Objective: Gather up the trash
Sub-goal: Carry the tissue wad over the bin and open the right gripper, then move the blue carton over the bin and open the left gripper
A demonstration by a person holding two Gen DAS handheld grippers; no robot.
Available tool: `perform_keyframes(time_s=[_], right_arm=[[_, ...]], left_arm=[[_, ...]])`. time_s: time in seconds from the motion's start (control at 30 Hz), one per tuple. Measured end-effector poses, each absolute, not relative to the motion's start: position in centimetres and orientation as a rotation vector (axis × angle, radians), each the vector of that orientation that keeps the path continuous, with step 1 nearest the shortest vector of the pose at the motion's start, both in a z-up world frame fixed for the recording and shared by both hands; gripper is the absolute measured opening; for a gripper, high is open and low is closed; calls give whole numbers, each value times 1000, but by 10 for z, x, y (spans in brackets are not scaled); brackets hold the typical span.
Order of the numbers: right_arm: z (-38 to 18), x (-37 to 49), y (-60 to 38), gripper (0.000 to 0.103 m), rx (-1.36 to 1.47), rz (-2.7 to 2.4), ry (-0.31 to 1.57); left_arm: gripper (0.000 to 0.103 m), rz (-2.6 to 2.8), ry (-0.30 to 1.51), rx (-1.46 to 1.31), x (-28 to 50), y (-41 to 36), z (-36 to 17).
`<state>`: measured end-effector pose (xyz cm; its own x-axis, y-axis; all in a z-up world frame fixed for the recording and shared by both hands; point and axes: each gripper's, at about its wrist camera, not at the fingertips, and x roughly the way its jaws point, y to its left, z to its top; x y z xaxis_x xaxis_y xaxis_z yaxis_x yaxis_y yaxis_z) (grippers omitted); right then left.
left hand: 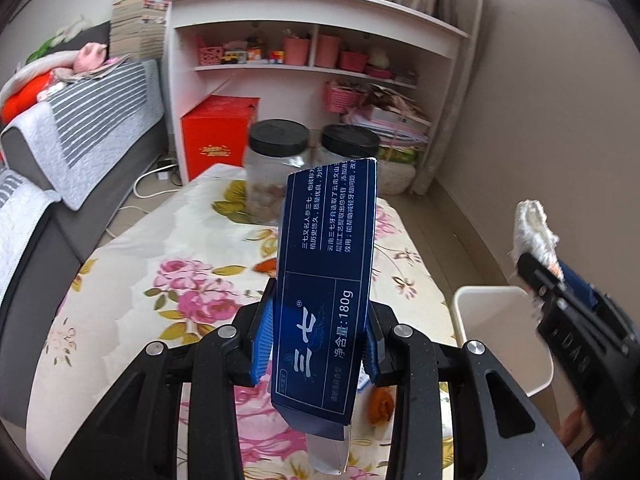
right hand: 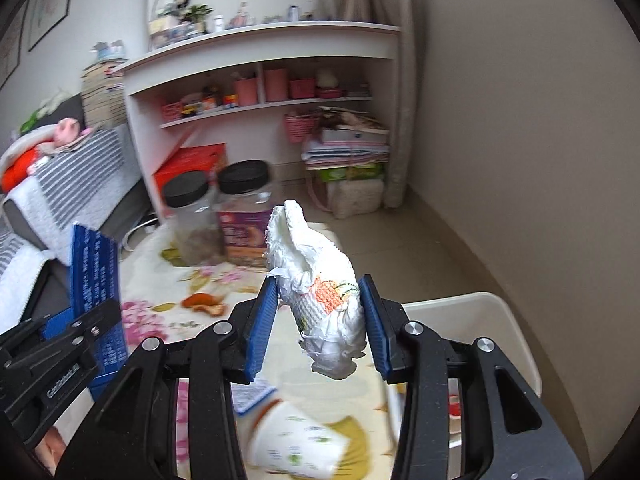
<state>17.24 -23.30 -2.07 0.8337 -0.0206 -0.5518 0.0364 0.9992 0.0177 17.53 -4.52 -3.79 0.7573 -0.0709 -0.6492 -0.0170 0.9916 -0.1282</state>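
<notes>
- Far left of the left wrist view: a grey sofa (left hand: 100,184) draped with a striped grey-and-white quilt, with a stack of books behind it.
- A white shelf unit (left hand: 312,12) stands against the back wall, holding pink bins and small toys; a red carton (left hand: 218,132) sits on the floor at its foot.
- The floral tablecloth (left hand: 160,280) covers the table in front of both cameras. At its far end stand two clear jars with black lids (left hand: 280,136), side by side.
- Orange peel (right hand: 204,302) lies on the cloth, closer than the jars.
- The left gripper (left hand: 316,344) pinches a dark blue toothpaste box (left hand: 328,280) between its blue pads; the box stands upright above the table, its lower flap open.
- In the right wrist view a white paper cup (right hand: 296,444), blurred, lies on the cloth below the gripper, beside a small blue-edged slip of paper (right hand: 254,394).
- The right gripper (right hand: 320,320) clamps a crumpled white paper towel (right hand: 320,280) with an orange print, holding it above the table edge.
- A white trash bin (right hand: 480,316) stands just right of the table, near the beige wall; something red (right hand: 454,404) shows inside it, too small to identify.
</notes>
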Motion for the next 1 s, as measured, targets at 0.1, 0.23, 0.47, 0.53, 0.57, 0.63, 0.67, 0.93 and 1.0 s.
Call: perform_keyframes(time_s=[0.1,0.23,0.47,0.53,0.57,0.63,0.67,0.93,1.0], right_arm=[[-22,171,-258,39,37,-84,593],[-22,171,-291,40,34,-173,594],[-24,173,-344,57,75,-302,630],[-23,171,-359,67,94,-343,627],[-22,170,-365,69,102,-362,625],[-21,166,-379,76,124,-398,621],[-20,165,-383,79,133,-410,620],[-9,142,-441,92,283,-547,573],[-8,138,-454,92,317,-559,578]], left_arm=[[36,-53,722,-113,176,-59,-42],[36,-90,731,-87,180,-80,-46],[36,-156,752,-62,186,-121,-51],[36,-179,755,-71,190,-133,-50],[36,-196,756,-78,192,-141,-49],[36,-220,756,-82,195,-155,-47],[36,-237,758,-81,197,-165,-45],[36,-331,805,-85,210,-224,-49],[36,-353,827,-87,214,-238,-53]])
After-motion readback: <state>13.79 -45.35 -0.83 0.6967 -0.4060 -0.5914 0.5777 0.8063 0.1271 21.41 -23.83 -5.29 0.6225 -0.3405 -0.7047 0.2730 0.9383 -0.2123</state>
